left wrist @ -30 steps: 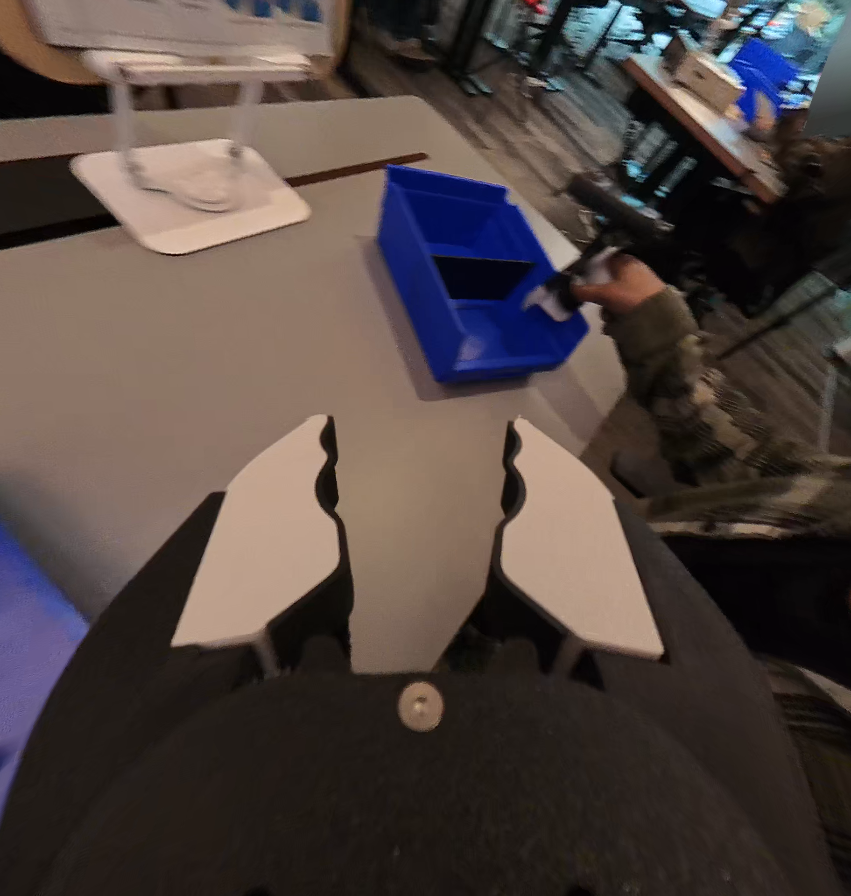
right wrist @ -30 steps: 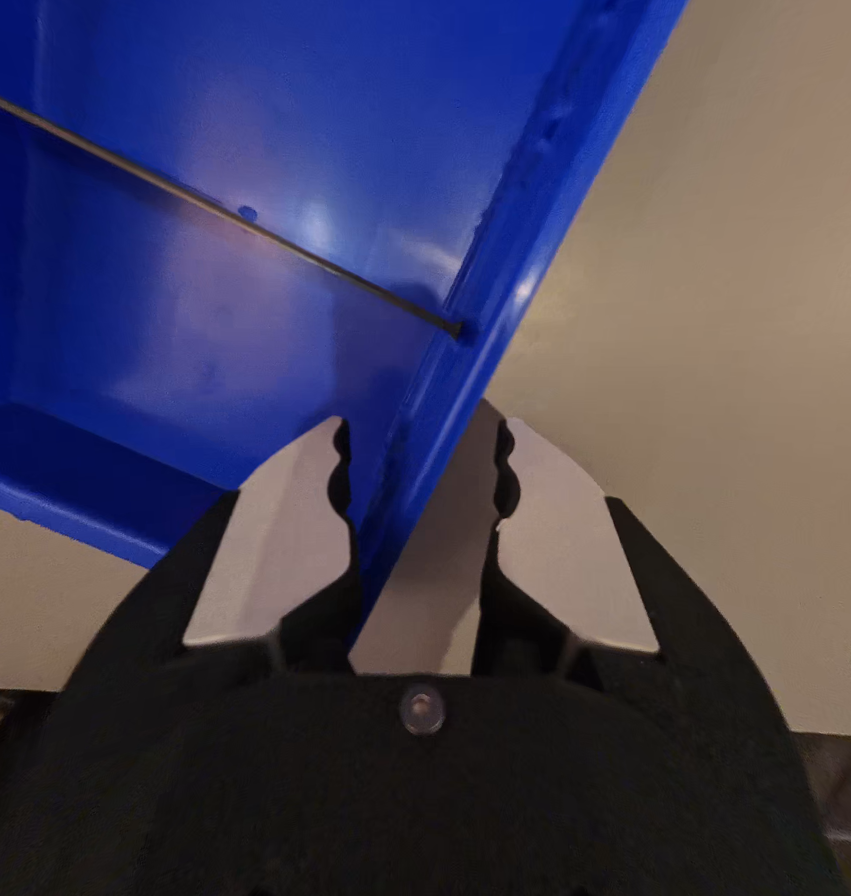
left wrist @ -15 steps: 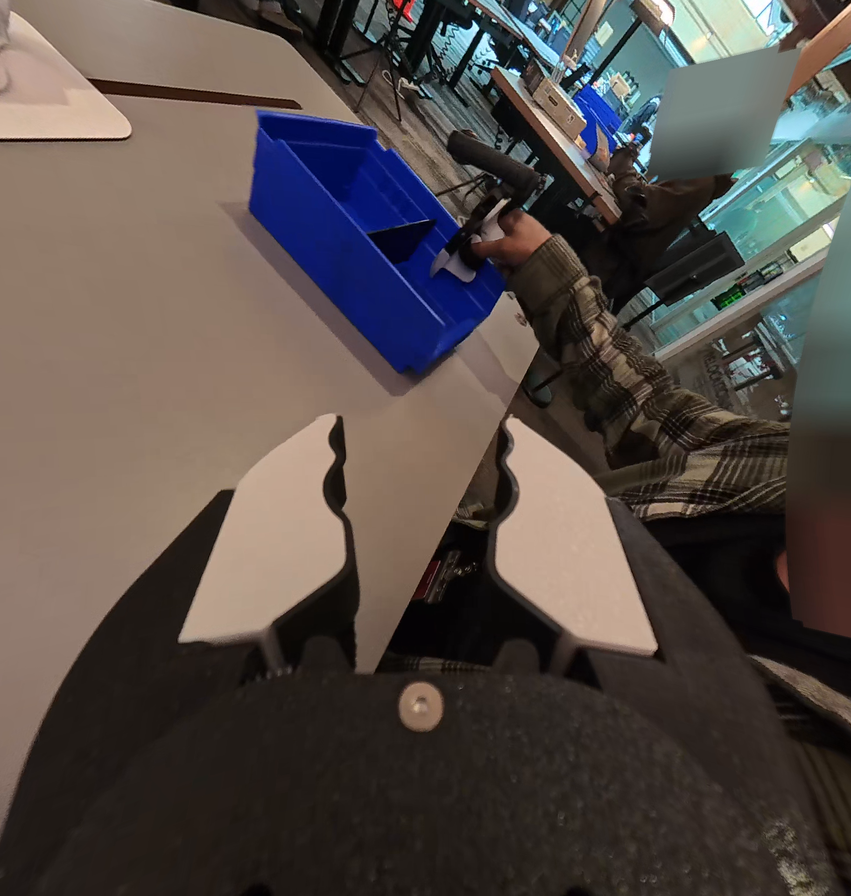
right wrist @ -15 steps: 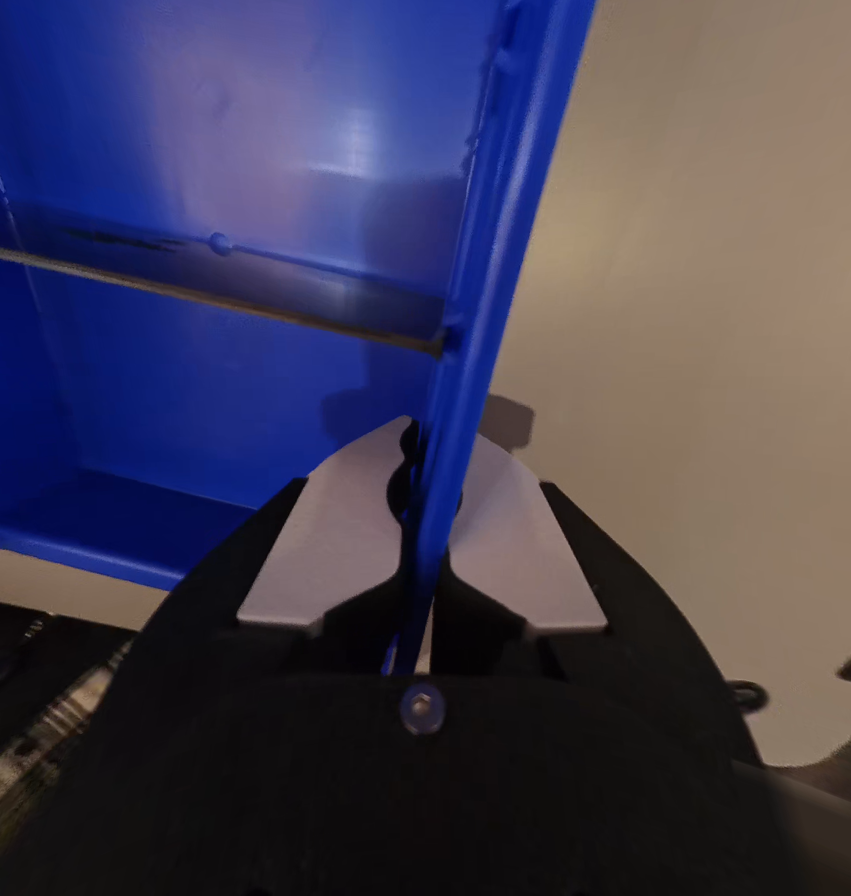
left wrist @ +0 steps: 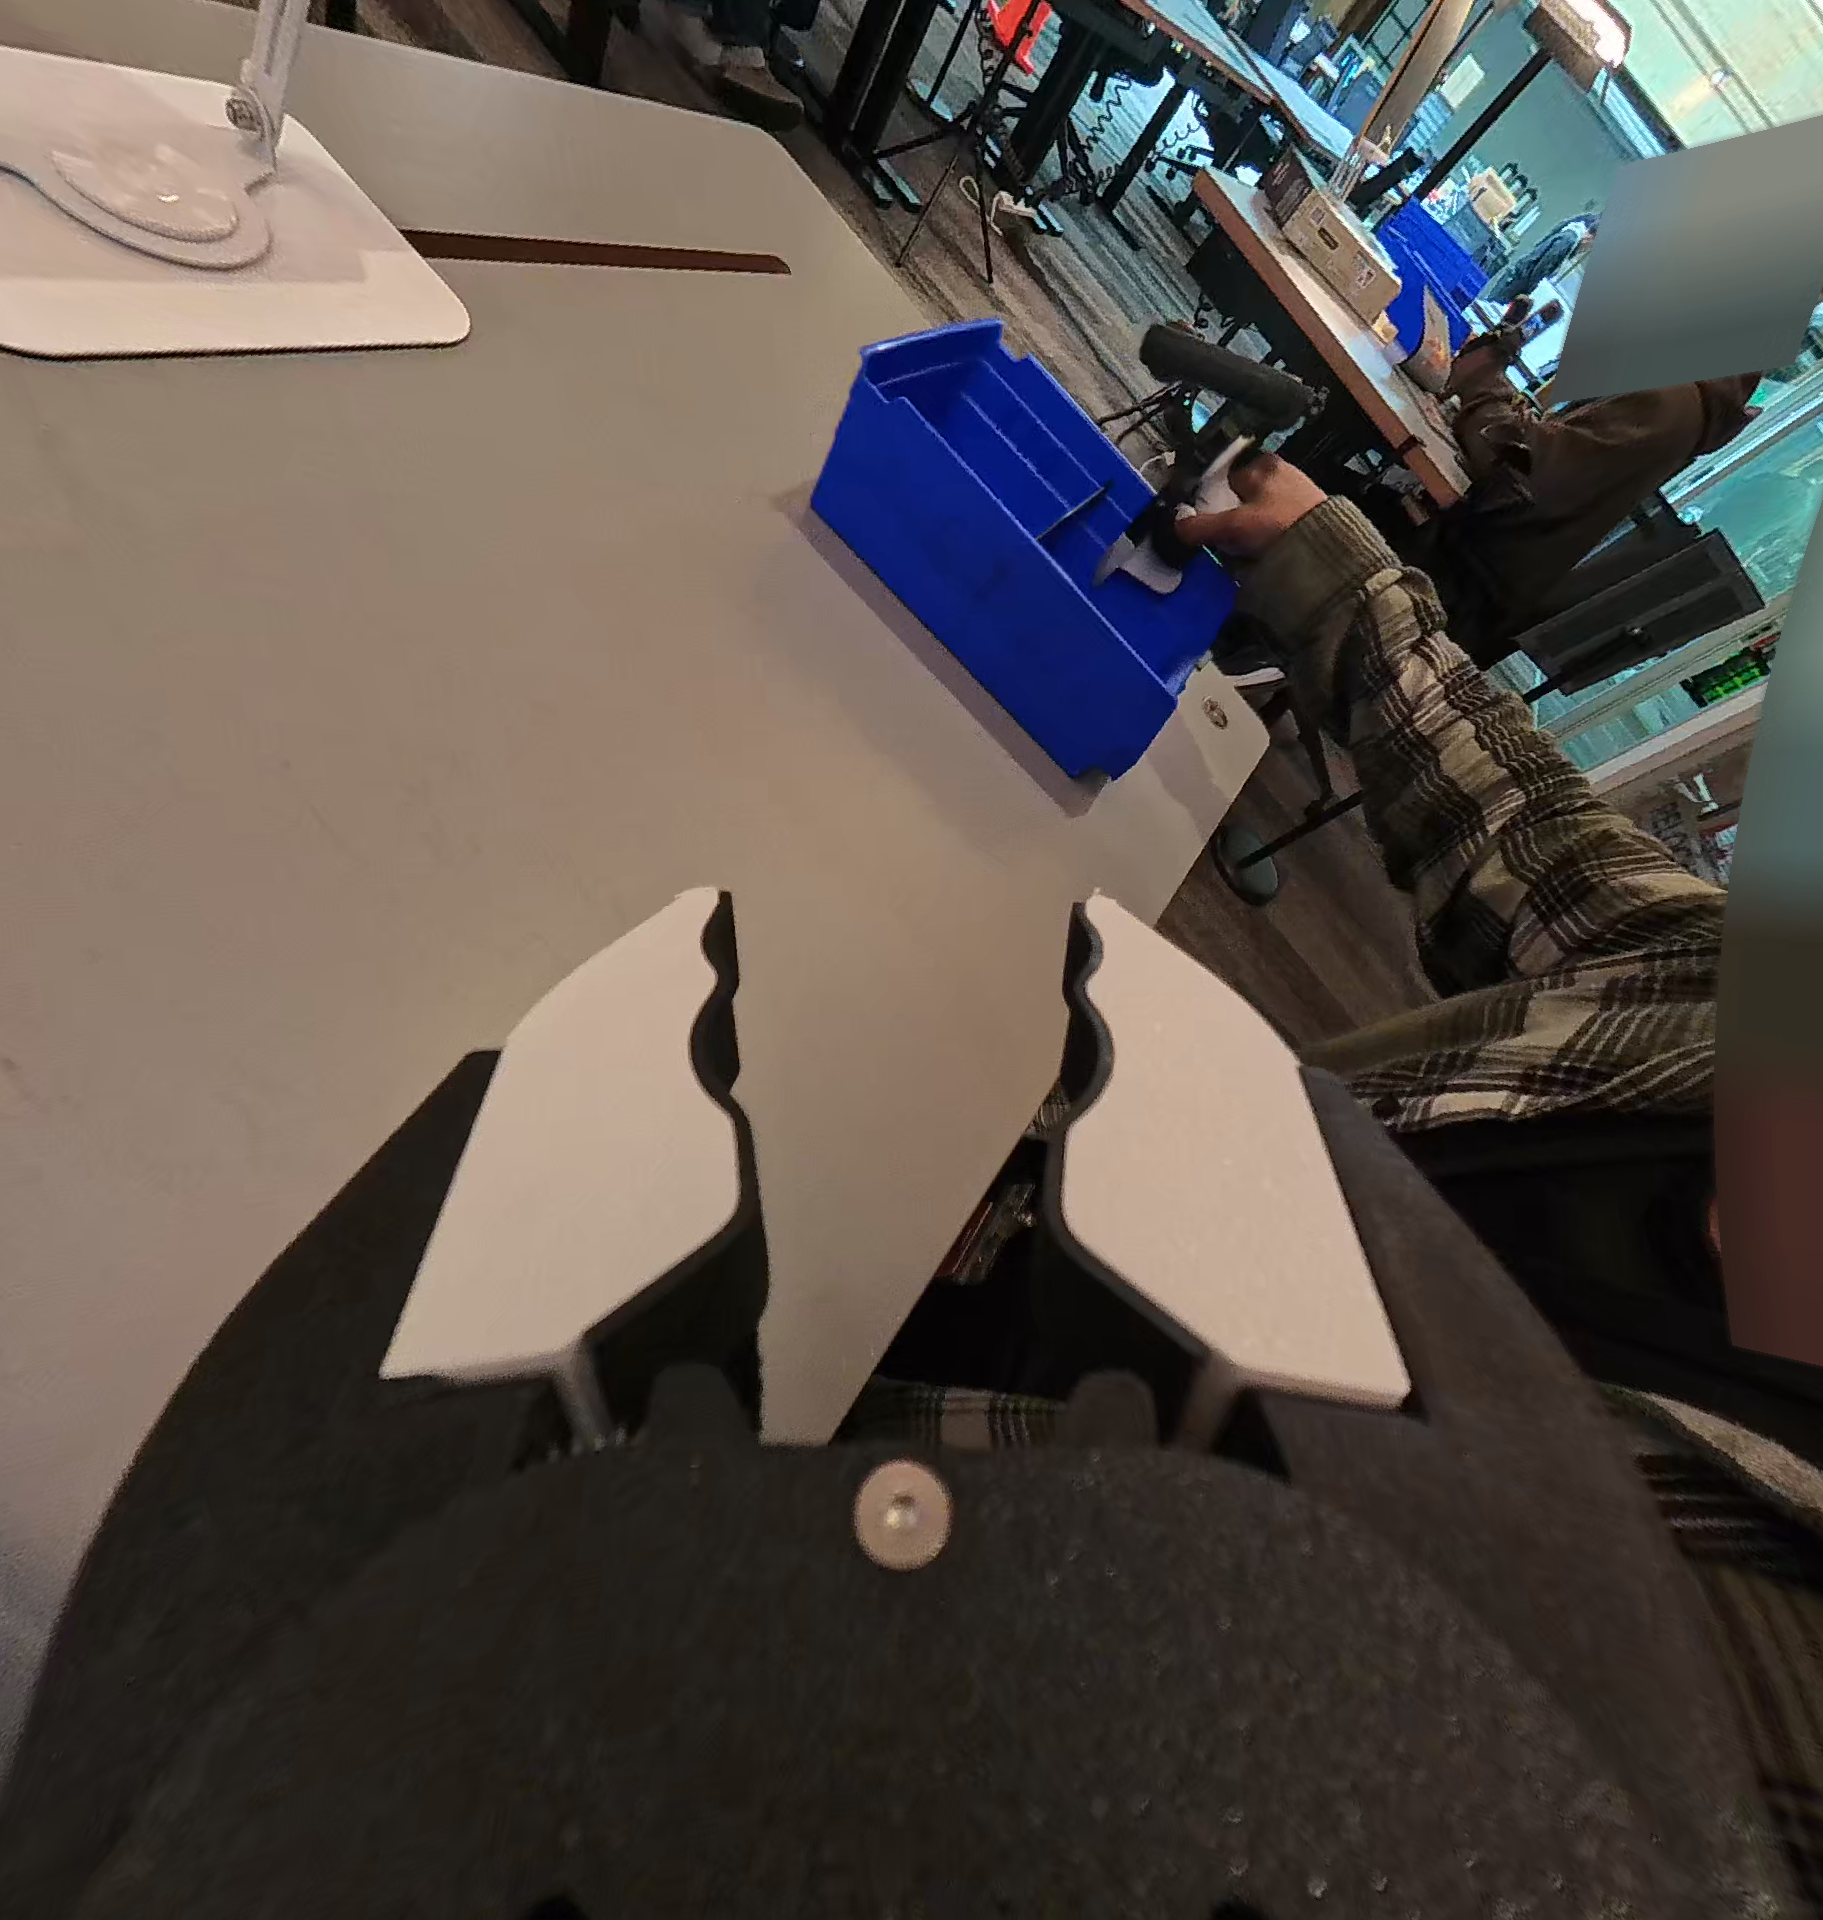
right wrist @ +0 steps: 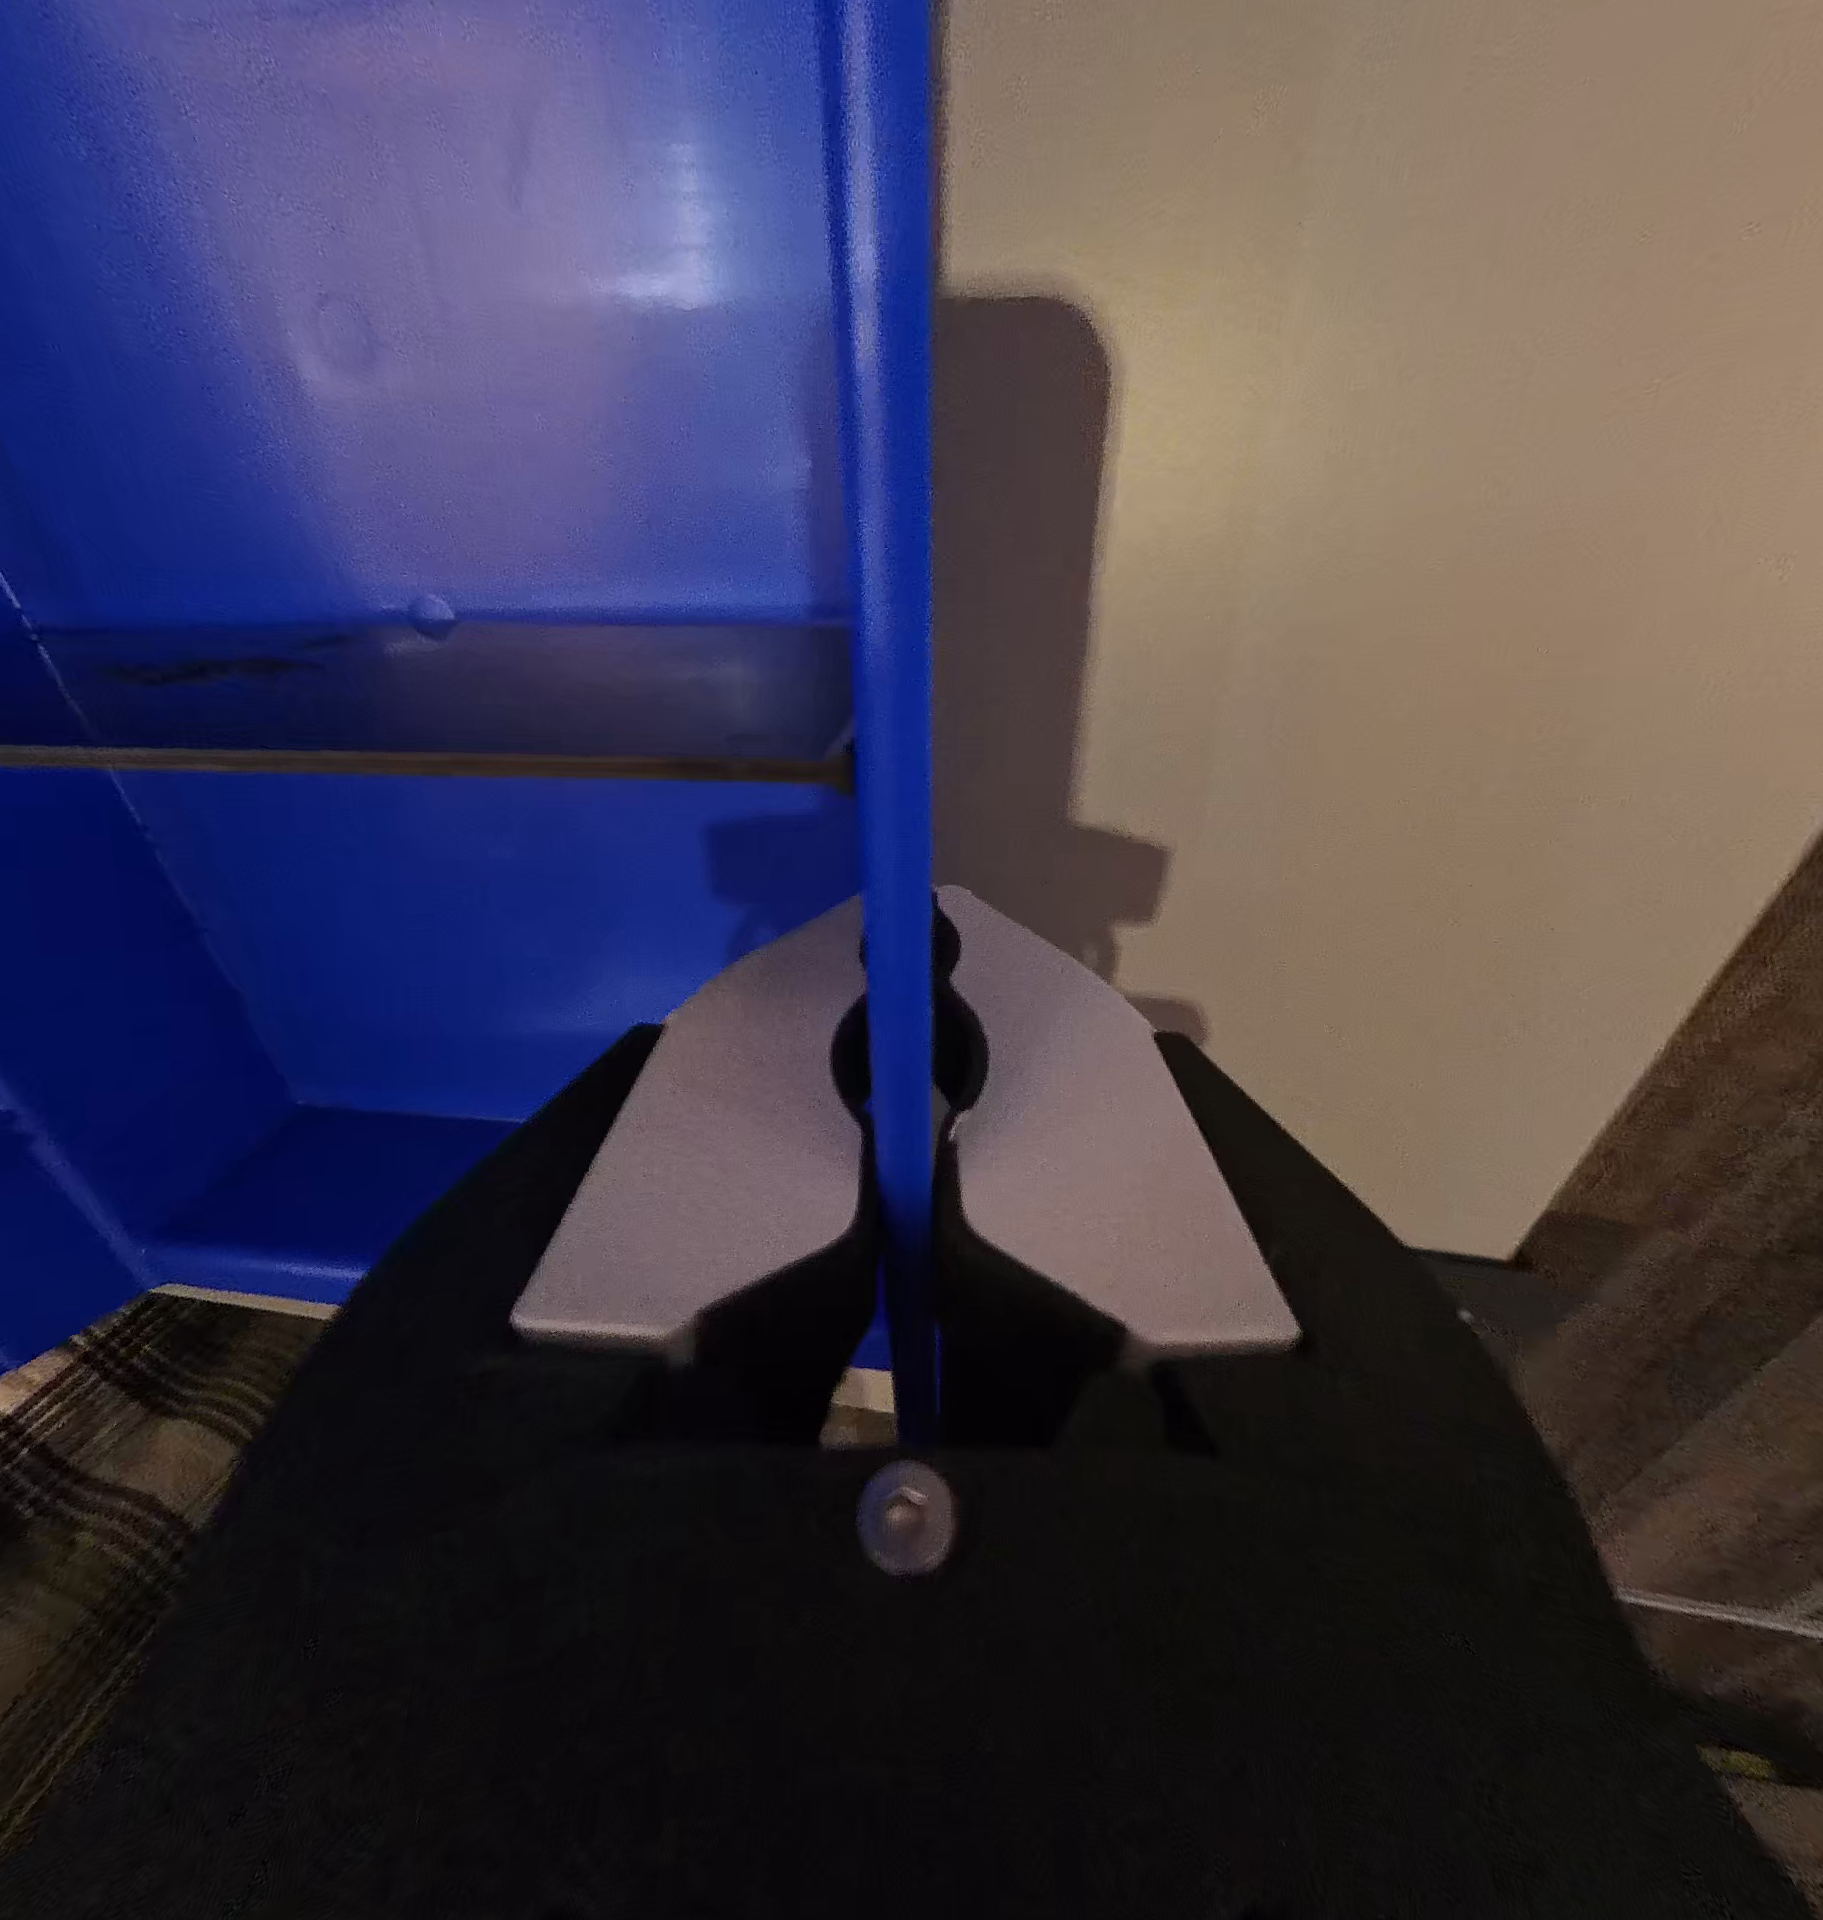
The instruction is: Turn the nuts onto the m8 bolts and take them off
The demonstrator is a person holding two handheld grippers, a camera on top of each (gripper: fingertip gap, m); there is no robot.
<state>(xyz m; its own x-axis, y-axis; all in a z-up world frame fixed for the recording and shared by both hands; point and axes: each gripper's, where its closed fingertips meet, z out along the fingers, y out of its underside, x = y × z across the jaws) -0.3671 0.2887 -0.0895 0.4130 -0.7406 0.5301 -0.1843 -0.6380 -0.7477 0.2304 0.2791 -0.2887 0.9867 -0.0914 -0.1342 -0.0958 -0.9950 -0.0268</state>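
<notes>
Blue bin (right wrist: 387,364) clamped by its side wall in the right claw (right wrist: 899,935), pads pressed on either face of the thin blue rim (right wrist: 891,520), one finger inside the bin, the other (right wrist: 1073,1091) outside over the pale worktop (right wrist: 1458,520). Ahead and to the left of that claw, a thin dark divider (right wrist: 367,764) running crosswise through the bin, blue floor on both sides of it; no nuts or bolts to be made out in the part that shows. Same bin (left wrist: 1000,561) far ahead and to the right of the left claw (left wrist: 902,914), sitting near the worktop's right edge, with the right claw (left wrist: 1146,556) gripping its far wall and a hand (left wrist: 1250,509) in a plaid sleeve (left wrist: 1458,748) behind it. Left claw spread wide, nothing between the fingers (left wrist: 595,1143) but bare grey worktop (left wrist: 367,727). Well ahead and to the left of it, a white stand base (left wrist: 211,270). Beyond the worktop's edge, to the right, wood-look floor (left wrist: 1302,935) and other tables (left wrist: 1322,312) farther off.
</notes>
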